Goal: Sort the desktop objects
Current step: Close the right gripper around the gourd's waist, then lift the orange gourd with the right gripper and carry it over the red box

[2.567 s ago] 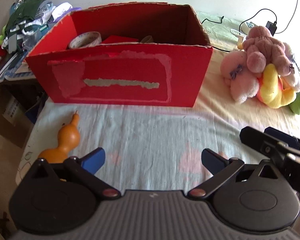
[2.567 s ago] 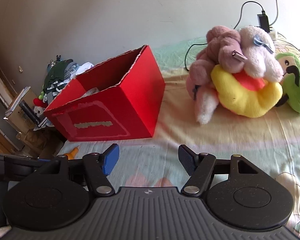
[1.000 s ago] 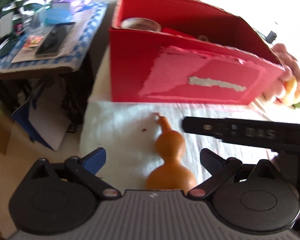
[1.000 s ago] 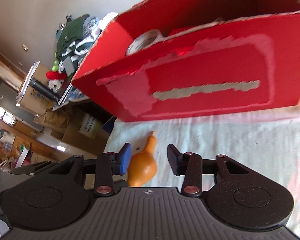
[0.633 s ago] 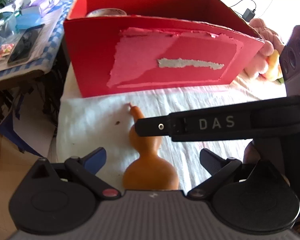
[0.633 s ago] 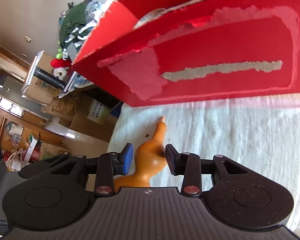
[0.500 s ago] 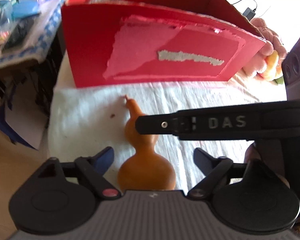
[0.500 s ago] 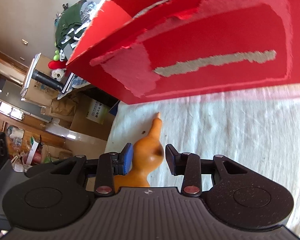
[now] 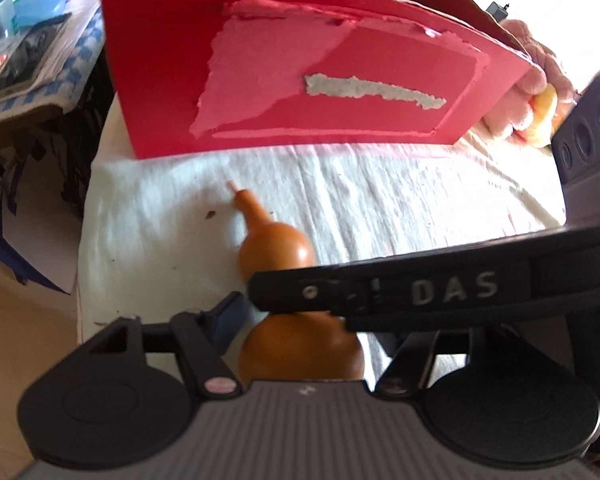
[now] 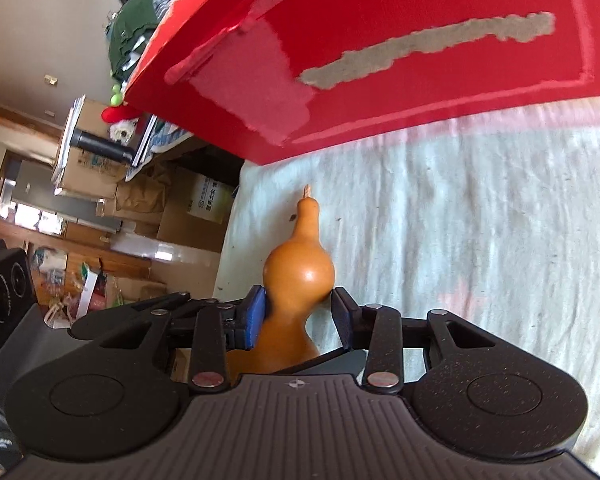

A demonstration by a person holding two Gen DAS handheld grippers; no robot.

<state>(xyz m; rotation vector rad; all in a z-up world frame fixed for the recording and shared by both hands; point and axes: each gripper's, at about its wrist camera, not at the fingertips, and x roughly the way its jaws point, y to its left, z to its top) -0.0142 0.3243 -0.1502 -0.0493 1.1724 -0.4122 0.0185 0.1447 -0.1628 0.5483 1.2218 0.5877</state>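
Gripping the gourd at its waist before the lift

Looking through the left wrist camera, you see the orange gourd [image 9: 274,246] lying on the pale cloth [image 9: 400,208] in front of the red box [image 9: 160,92], its thin stem pointing toward the box. The right gripper's [image 9: 440,292] dark finger crosses over the gourd's narrow waist. Your left gripper [image 9: 312,332] has its jaws around the fat lower bulb, with one blue pad just beside it; the other pad is hidden, so you cannot tell whether the left jaws are pressing or merely close.

From the right wrist camera, your right gripper [image 10: 298,314] has its jaws closed in on the gourd [image 10: 300,272] below the upper bulb, both pads [image 10: 256,312] against or very nearly against the skin. The box wall [image 10: 380,60] rises close ahead.

To do this step well, you probably want one firm hold, not two competing ones. The skin looks smooth and hard, so squeeze where the waist narrows and the pads can seat. Lift straight up first, then carry over the box rim, minding the fragile stem.
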